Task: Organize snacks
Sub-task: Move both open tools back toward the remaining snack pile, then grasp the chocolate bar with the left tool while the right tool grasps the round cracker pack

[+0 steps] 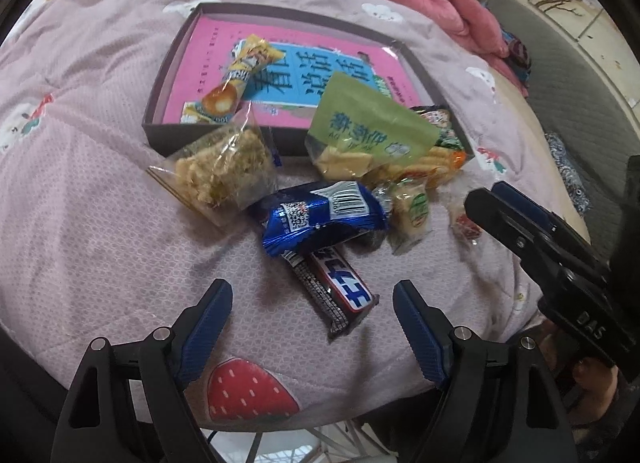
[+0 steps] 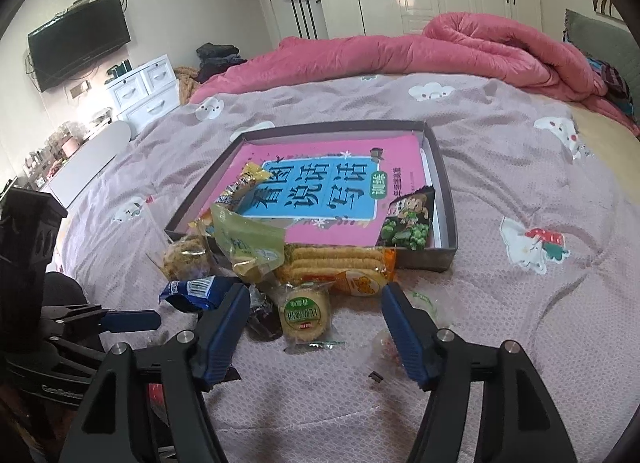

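Blue-padded left claw (image 1: 312, 327) hangs open over a chocolate bar (image 1: 334, 289) lying on the bedspread (image 1: 100, 223), its long axis running roughly between the pads. Right claw (image 2: 314, 327), also open and empty, faces a round cake (image 2: 306, 313) near the tray (image 2: 444, 191).
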A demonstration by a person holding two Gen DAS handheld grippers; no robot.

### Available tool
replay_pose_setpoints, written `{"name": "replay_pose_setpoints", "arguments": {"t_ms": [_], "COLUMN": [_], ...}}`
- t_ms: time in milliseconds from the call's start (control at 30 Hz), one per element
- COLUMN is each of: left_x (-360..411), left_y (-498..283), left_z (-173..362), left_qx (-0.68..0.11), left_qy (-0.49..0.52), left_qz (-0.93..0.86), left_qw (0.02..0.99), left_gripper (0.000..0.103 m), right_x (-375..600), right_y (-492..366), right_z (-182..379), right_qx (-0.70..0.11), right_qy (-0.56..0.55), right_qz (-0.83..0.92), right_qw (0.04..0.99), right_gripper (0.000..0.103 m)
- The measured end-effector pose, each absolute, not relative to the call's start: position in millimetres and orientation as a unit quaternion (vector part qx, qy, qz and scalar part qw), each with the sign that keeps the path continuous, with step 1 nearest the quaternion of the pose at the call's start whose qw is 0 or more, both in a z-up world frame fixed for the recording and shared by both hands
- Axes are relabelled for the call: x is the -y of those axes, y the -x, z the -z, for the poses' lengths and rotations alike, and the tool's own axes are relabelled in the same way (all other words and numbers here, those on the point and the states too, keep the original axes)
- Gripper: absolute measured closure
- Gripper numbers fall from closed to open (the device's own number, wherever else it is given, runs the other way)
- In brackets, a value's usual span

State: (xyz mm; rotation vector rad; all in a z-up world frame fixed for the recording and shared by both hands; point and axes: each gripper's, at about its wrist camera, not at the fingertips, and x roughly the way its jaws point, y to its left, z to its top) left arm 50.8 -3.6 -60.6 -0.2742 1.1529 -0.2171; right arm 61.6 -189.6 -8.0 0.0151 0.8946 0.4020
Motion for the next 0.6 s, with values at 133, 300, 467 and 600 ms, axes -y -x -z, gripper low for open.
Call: {"name": "replay_pose_setpoints", "arguments": {"t_ms": [133, 300, 467, 600], "left_x": [9, 15, 17, 15], "left_y": [-55, -61, -68, -70], "left_z": [67, 74, 82, 83], "left_qx": [-0.547, -0.548, -0.552, -0.553], "left_qy": [0.116, 0.109, 0.111, 0.108], "left_qz": [0.094, 0.084, 0.07, 0.06], "left_qw": [0.824, 0.825, 0.823, 0.824], "left_gripper": [0.019, 0.019, 0.019, 0.02], "right_x": [188, 184, 180, 177], "right_y": [-62, -64, -67, -70], "right_z": [14, 18, 22, 28], "right_qx": [-0.438, -0.446, -0.454, -0.465], "right_qy": [0.002, 0.006, 0.013, 0.015], "right_qz": [-0.194, -0.2, -0.206, -0.208], "right_qw": [0.878, 0.872, 0.867, 0.861], "right_gripper": [0.036, 0.036, 0.036, 0.036]}}
